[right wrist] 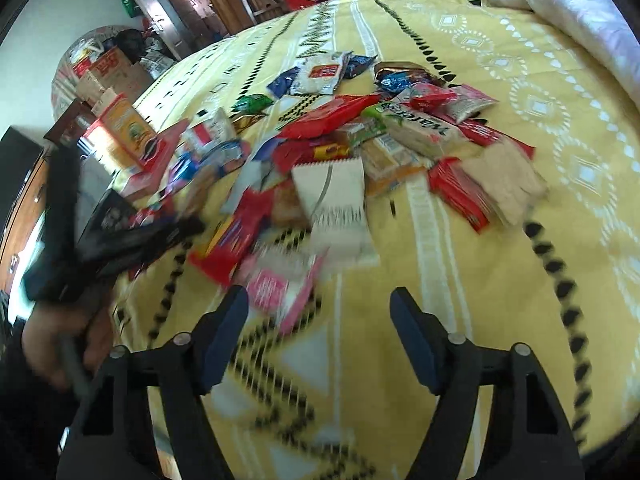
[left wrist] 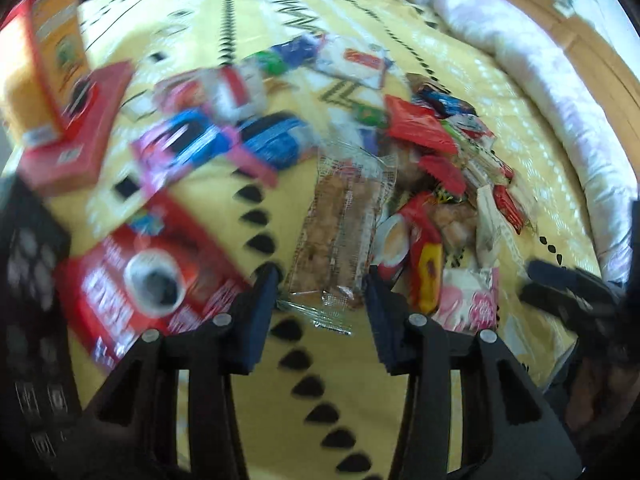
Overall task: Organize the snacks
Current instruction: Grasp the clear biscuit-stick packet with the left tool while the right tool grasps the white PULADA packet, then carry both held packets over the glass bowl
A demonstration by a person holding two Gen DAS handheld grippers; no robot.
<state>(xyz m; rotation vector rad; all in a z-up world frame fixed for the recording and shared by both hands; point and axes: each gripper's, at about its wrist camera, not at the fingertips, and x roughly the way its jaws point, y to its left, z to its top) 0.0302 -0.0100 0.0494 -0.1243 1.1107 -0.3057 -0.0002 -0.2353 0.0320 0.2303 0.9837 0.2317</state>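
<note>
**Both grippers over the snack pile**

A clear-wrapped snack bar (left wrist: 336,236) is straddled by the left gripper (left wrist: 322,280), jaws partly spread; contact can't be told (blurred). The right gripper (right wrist: 318,300) is held spread, nothing between its jaws, a pink packet (right wrist: 280,288) just ahead. Snacks are heaped on the yellow bedspread (right wrist: 500,280).

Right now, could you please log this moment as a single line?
left hand-held gripper: straddling clear-wrapped brown snack bar, ungripped | right hand-held gripper: open, empty, near pink-white packet | yellow patterned bedspread
</note>
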